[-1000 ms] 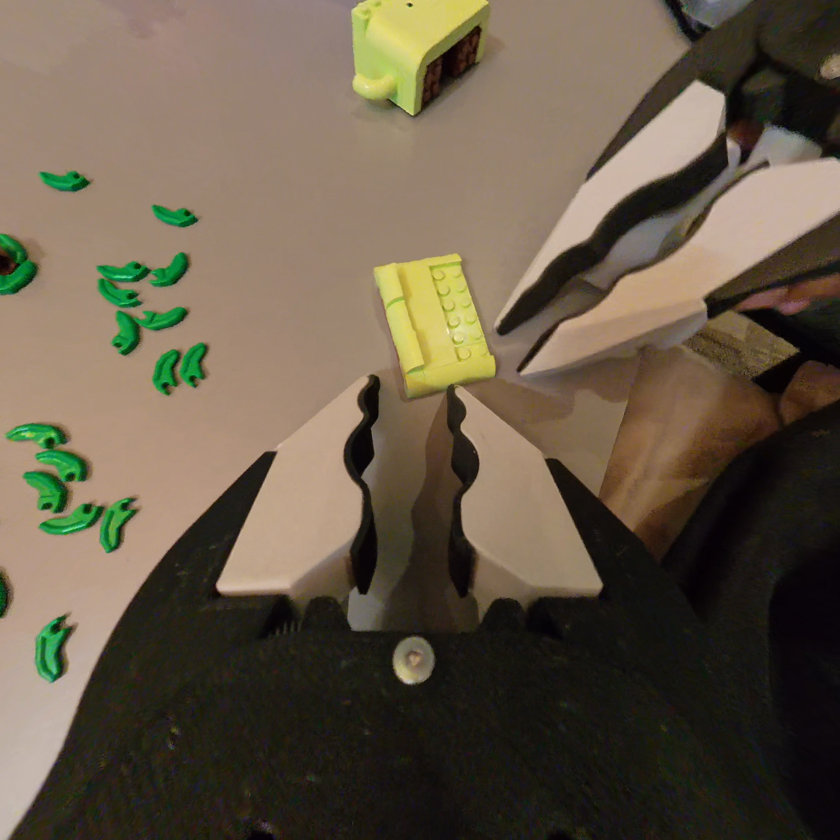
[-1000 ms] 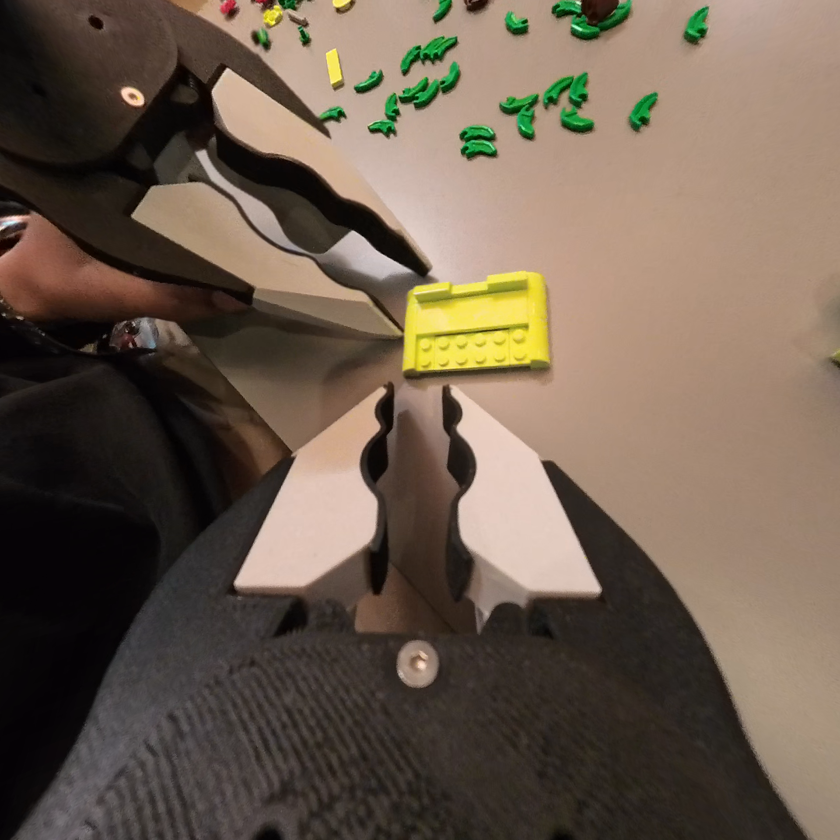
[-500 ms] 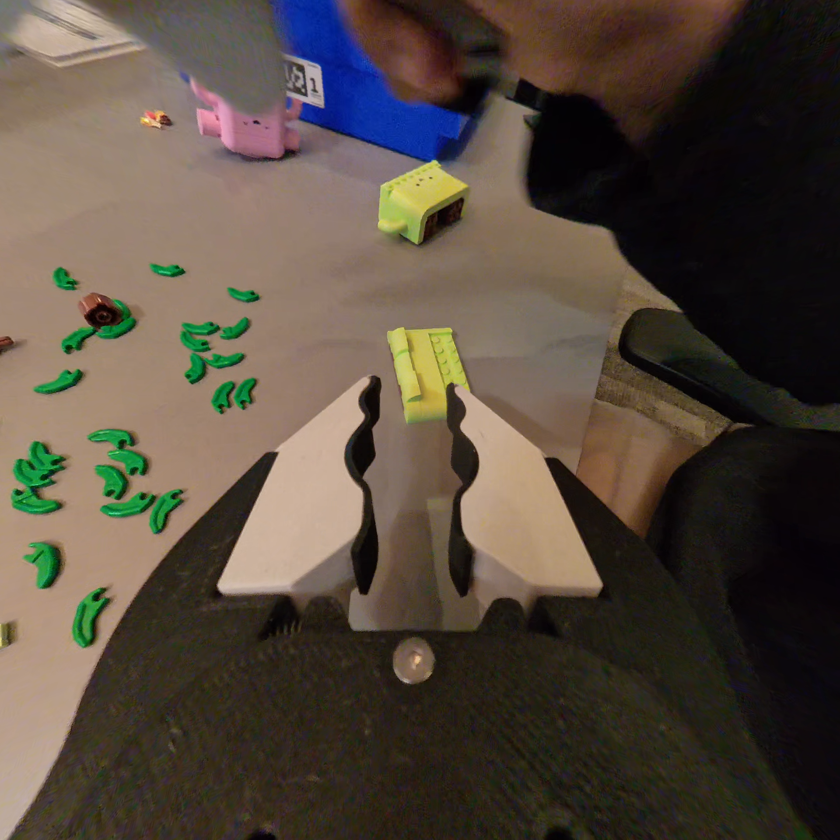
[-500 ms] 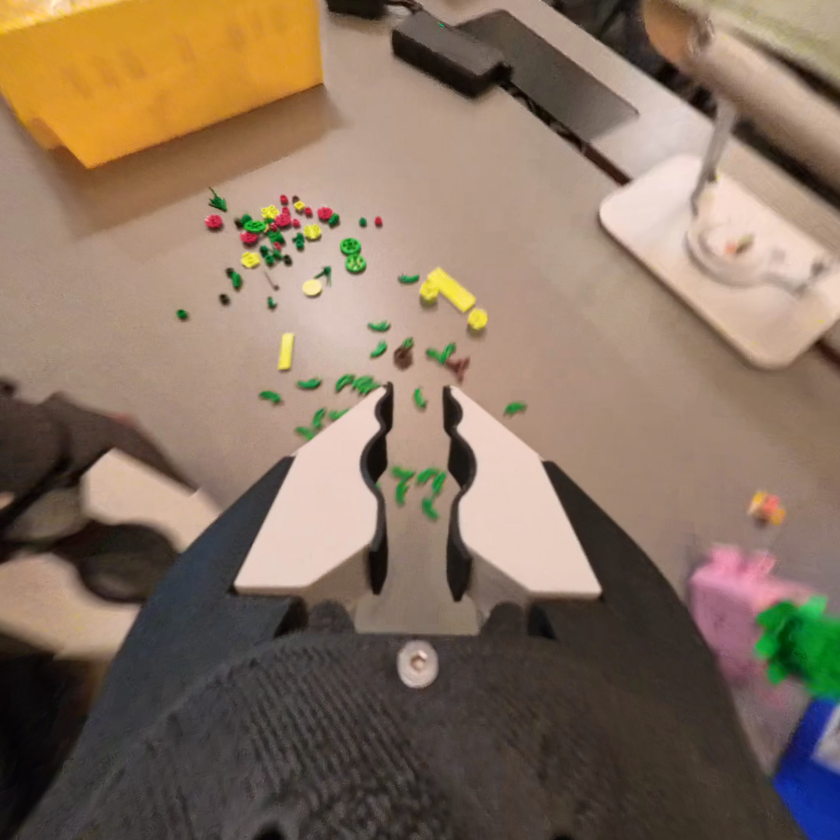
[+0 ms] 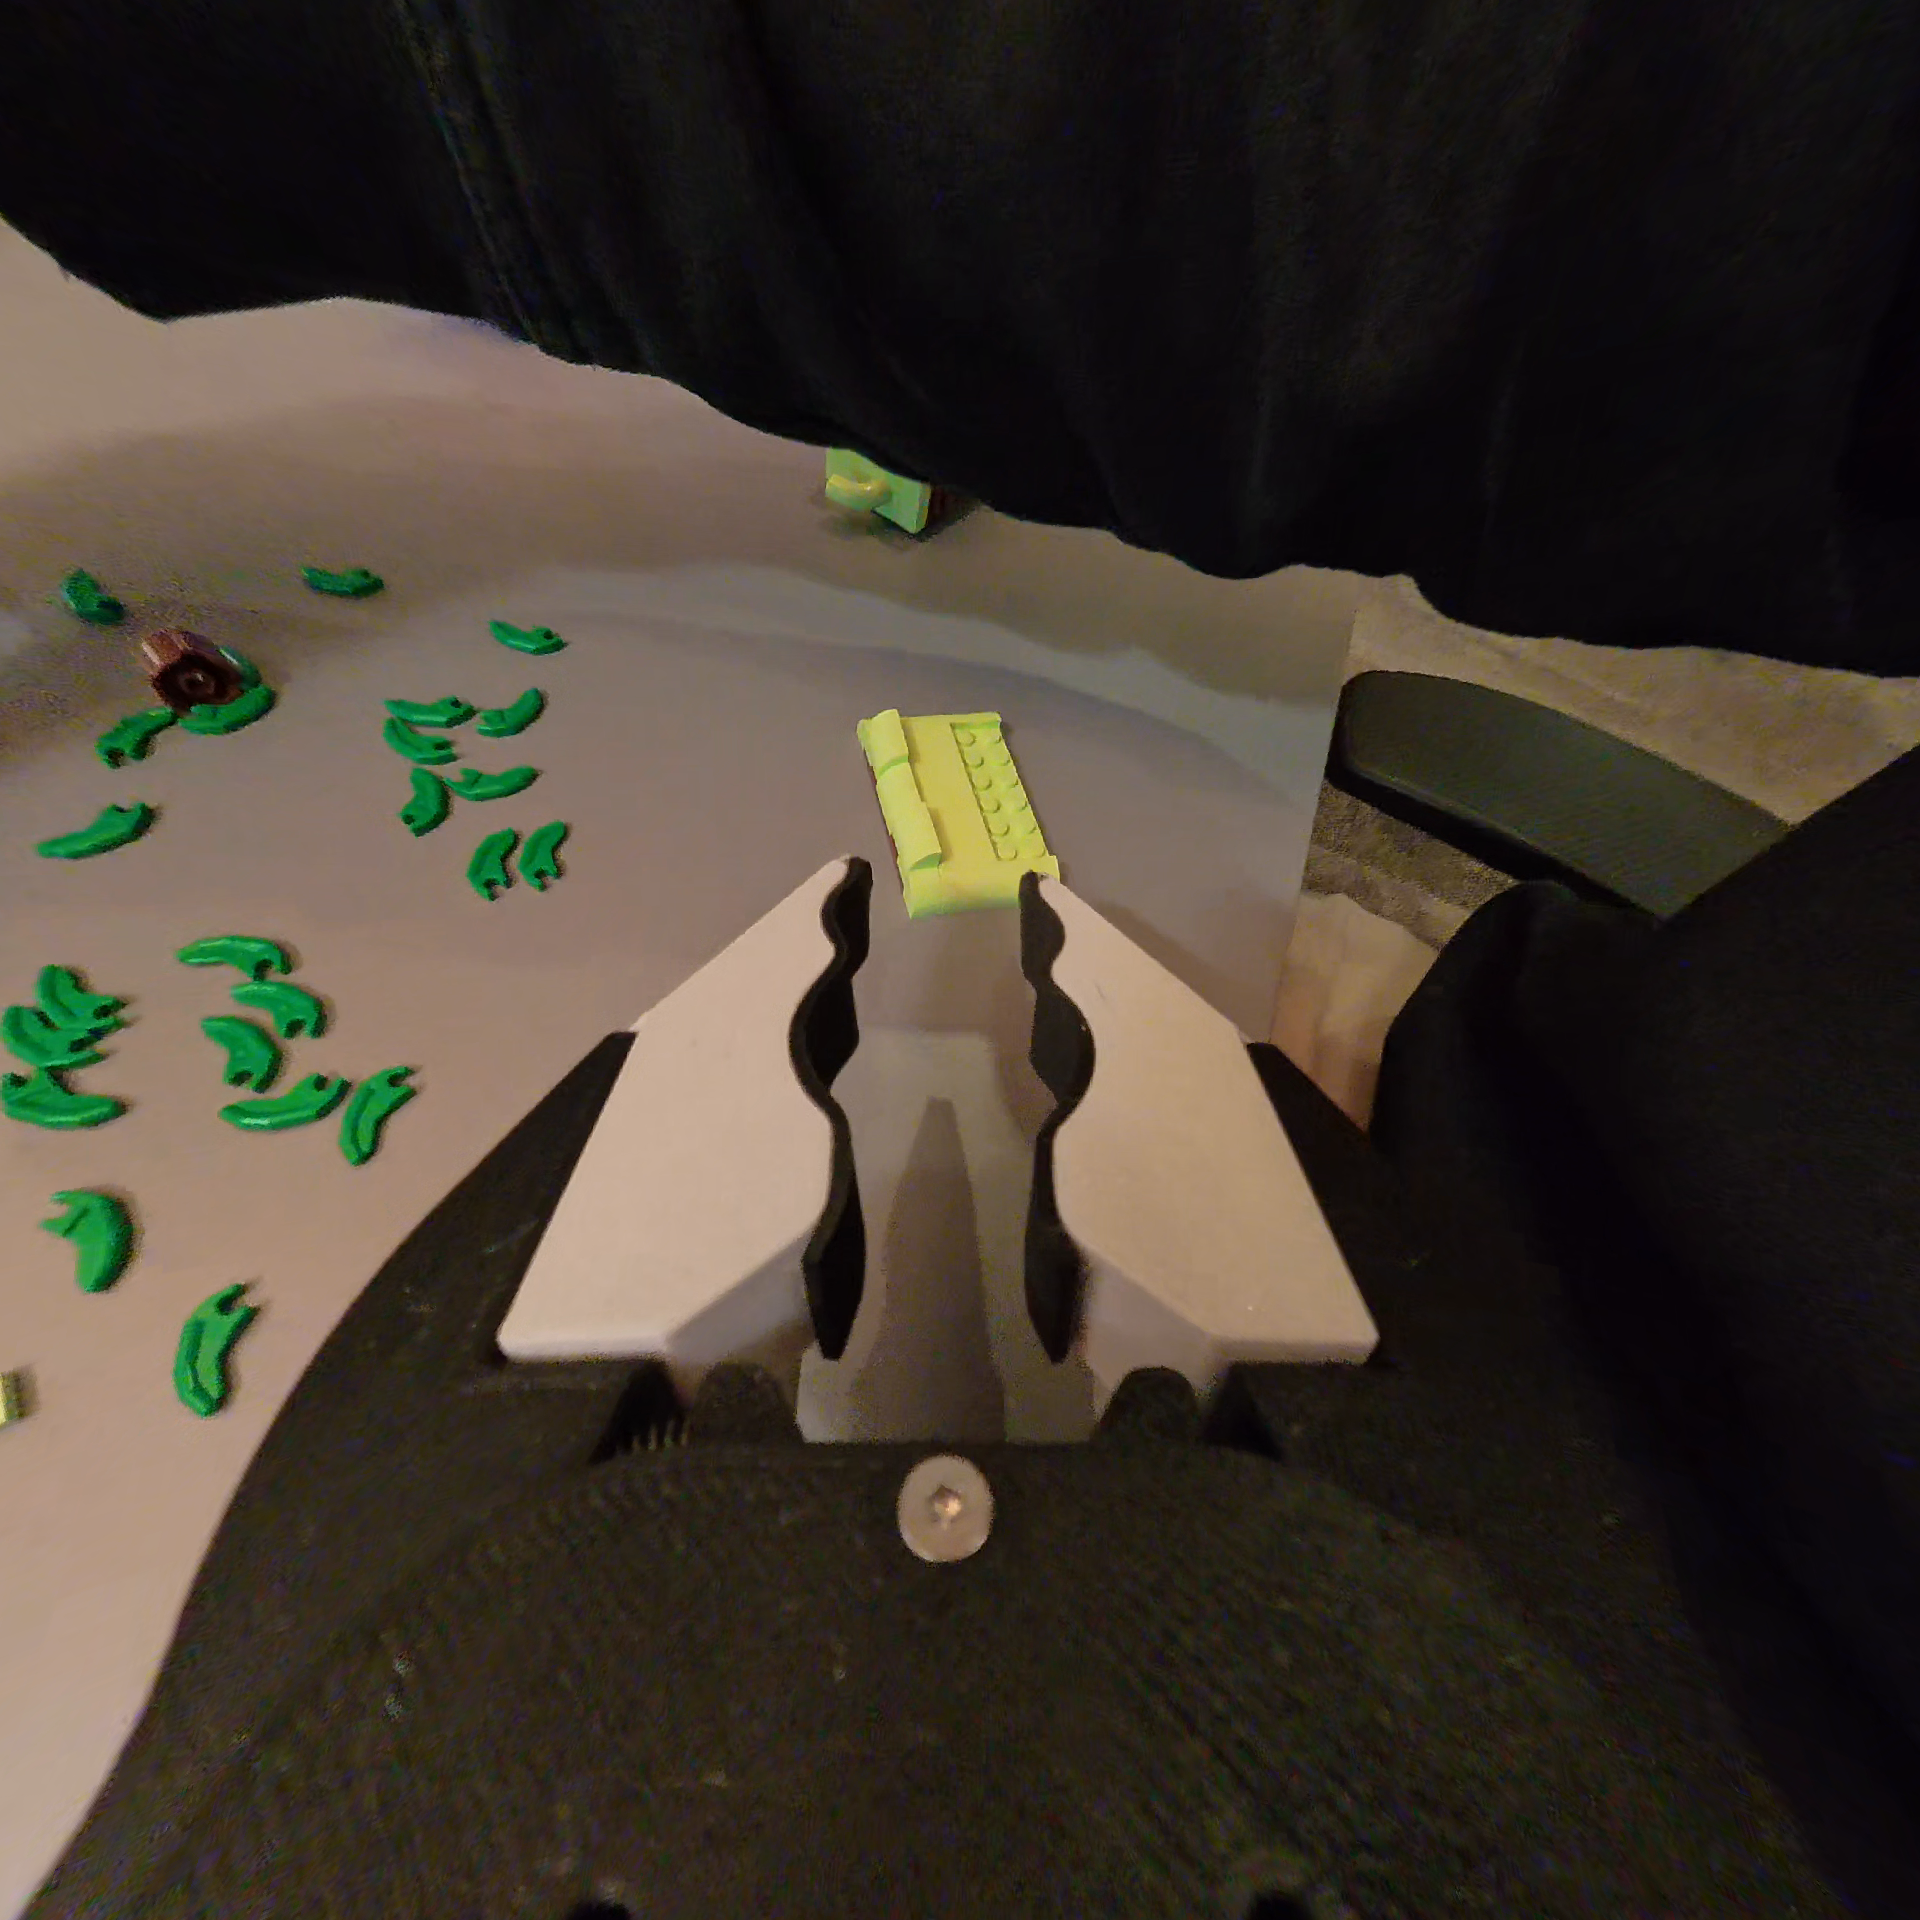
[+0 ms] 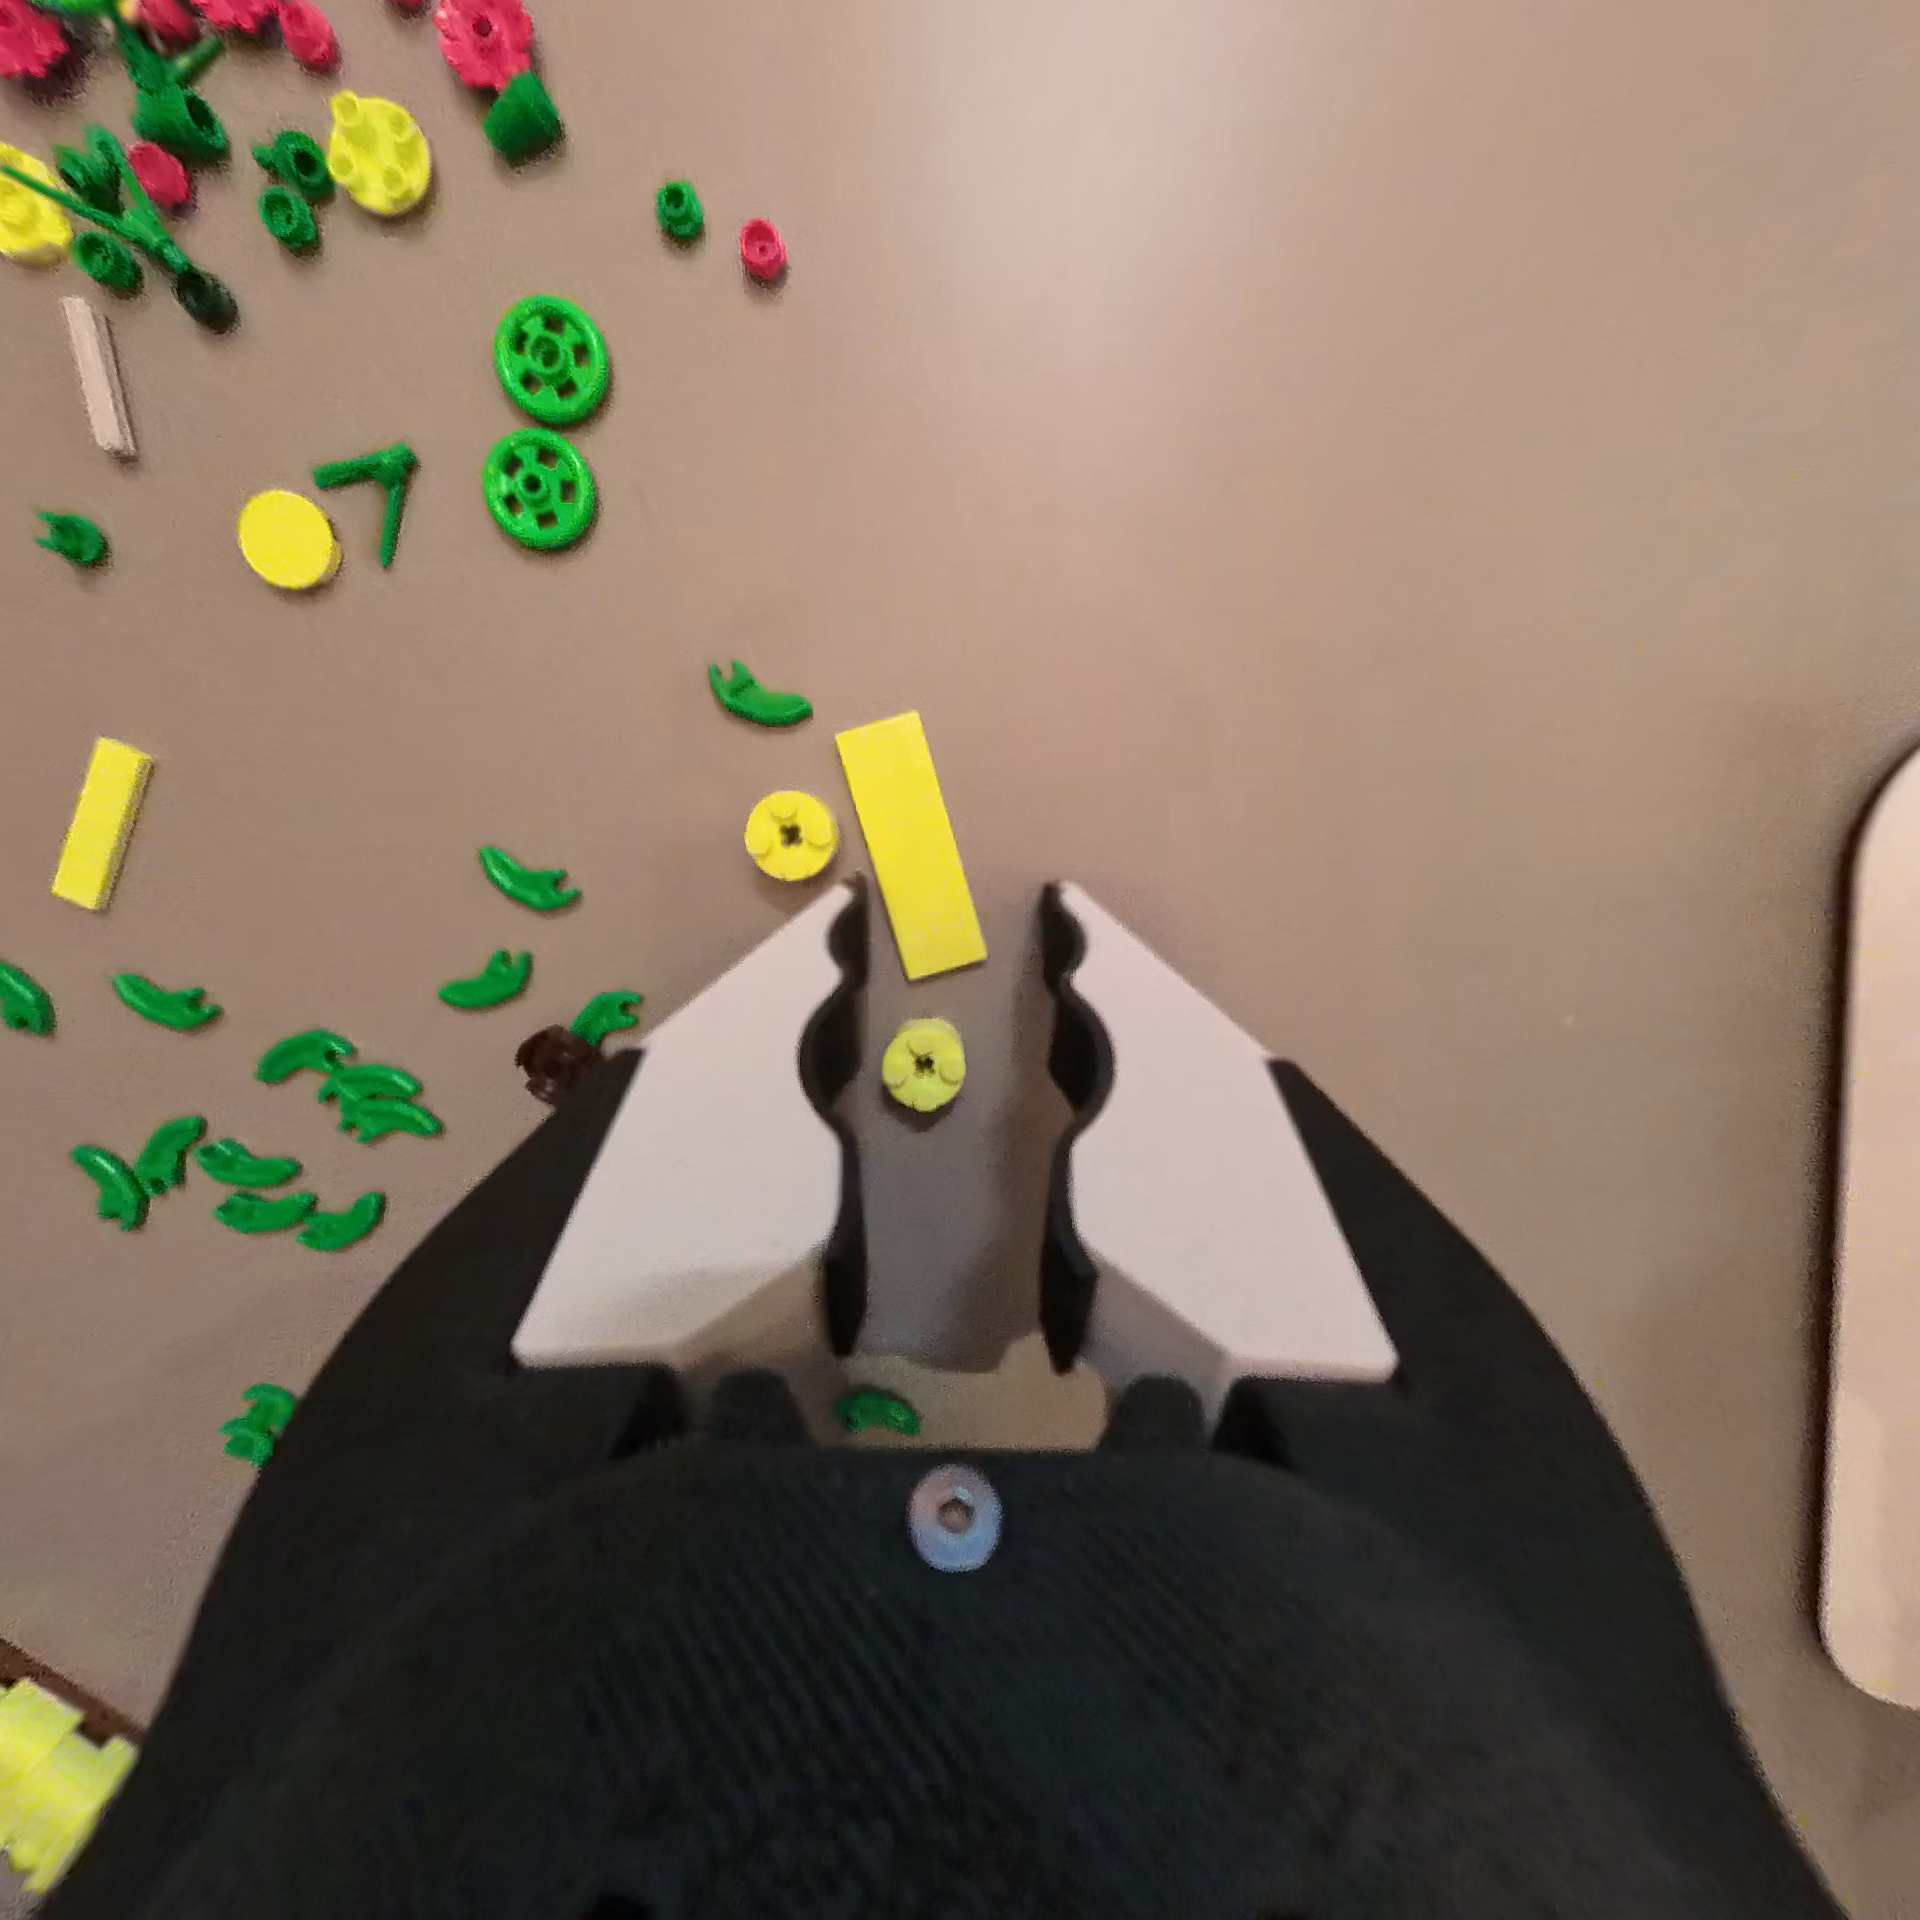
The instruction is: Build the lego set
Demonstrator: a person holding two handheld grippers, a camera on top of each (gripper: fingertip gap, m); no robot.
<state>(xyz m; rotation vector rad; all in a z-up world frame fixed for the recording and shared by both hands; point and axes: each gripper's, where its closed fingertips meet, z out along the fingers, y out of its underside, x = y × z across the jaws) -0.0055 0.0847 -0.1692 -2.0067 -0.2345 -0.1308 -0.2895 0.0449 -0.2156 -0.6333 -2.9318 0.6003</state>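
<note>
My right gripper [image 6: 951, 899] hovered spread and empty over a flat yellow tile [image 6: 910, 844], probably the next piece to pinch, while my left gripper [image 5: 940, 878], also spread, waited by the lime plate assembly [image 5: 956, 810] on the table [image 5: 675, 665].

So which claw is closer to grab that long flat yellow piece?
Right. The right claw is open, with the long flat yellow piece partly between its tips. The left claw points at the lime plate instead.
</note>
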